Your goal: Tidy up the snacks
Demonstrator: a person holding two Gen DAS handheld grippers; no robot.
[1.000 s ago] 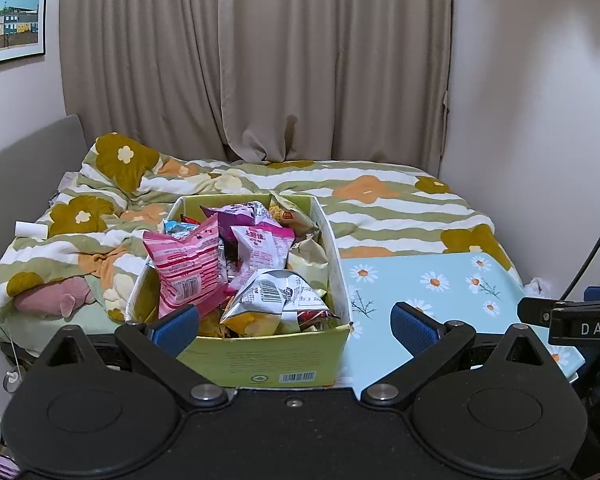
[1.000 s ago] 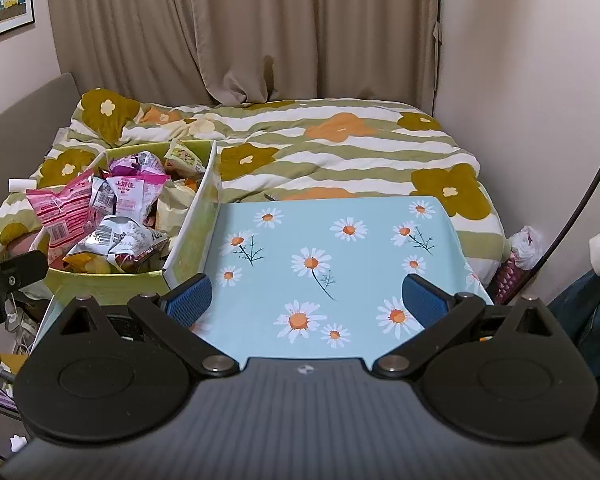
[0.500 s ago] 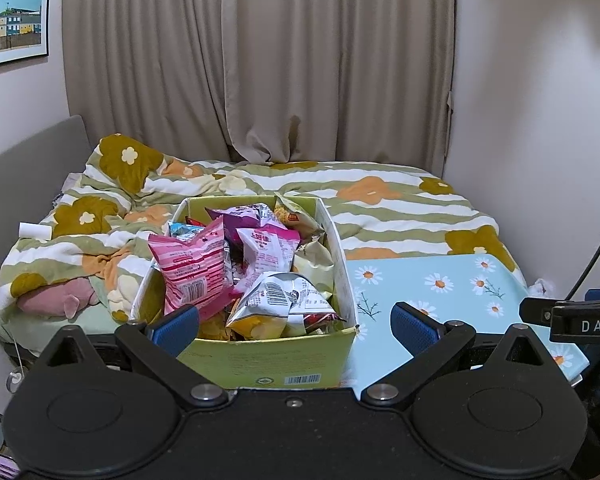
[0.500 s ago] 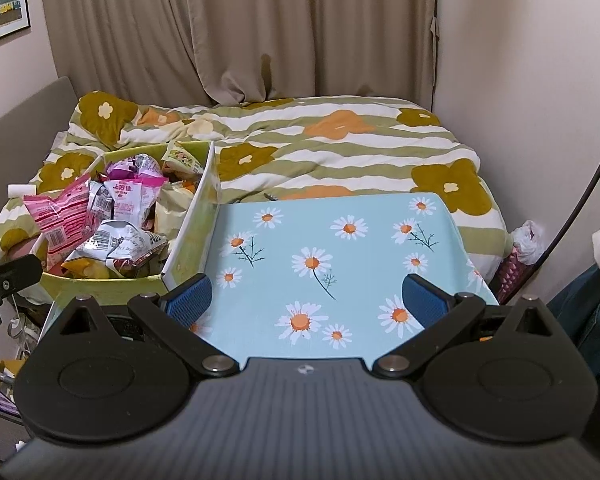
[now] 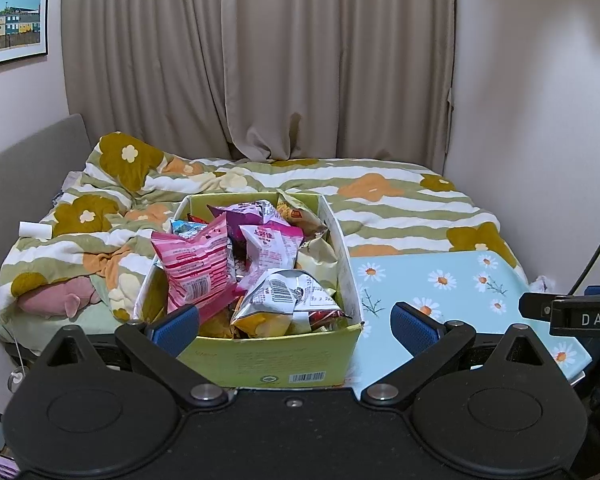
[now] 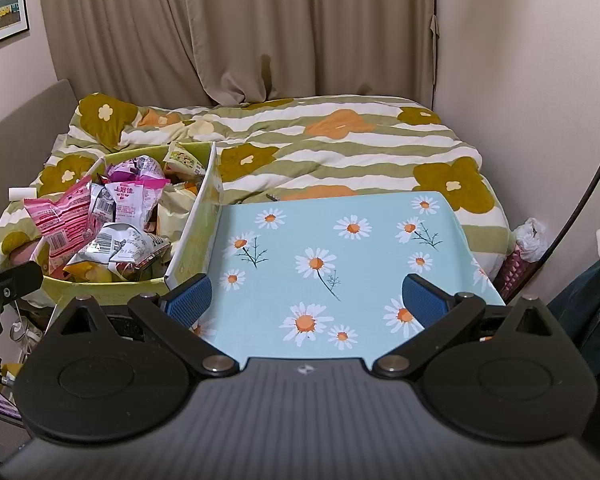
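A yellow-green box (image 5: pixel 268 364) full of snack packets stands on the bed's near edge. On top lie a pink packet (image 5: pixel 196 264), a silver packet (image 5: pixel 288 296) and a purple packet (image 5: pixel 244 212). The box also shows in the right wrist view (image 6: pixel 196 240) at the left. To its right lies a light blue daisy-print board (image 6: pixel 340 256), also seen in the left wrist view (image 5: pixel 452 280). My left gripper (image 5: pixel 296 324) is open and empty, just before the box. My right gripper (image 6: pixel 306 300) is open and empty over the board's near edge.
The bed carries a striped flower duvet (image 6: pixel 340 148). A pink plush (image 5: pixel 56 300) and a white roll (image 5: pixel 36 230) lie at the left. Curtains (image 5: pixel 260 60) hang behind and a wall (image 6: pixel 520 80) stands to the right. A black cable (image 6: pixel 580 208) runs down on the right.
Both grippers have drifted slightly left and closer, so the box and board sit a little further right in view. Both stay open and empty.
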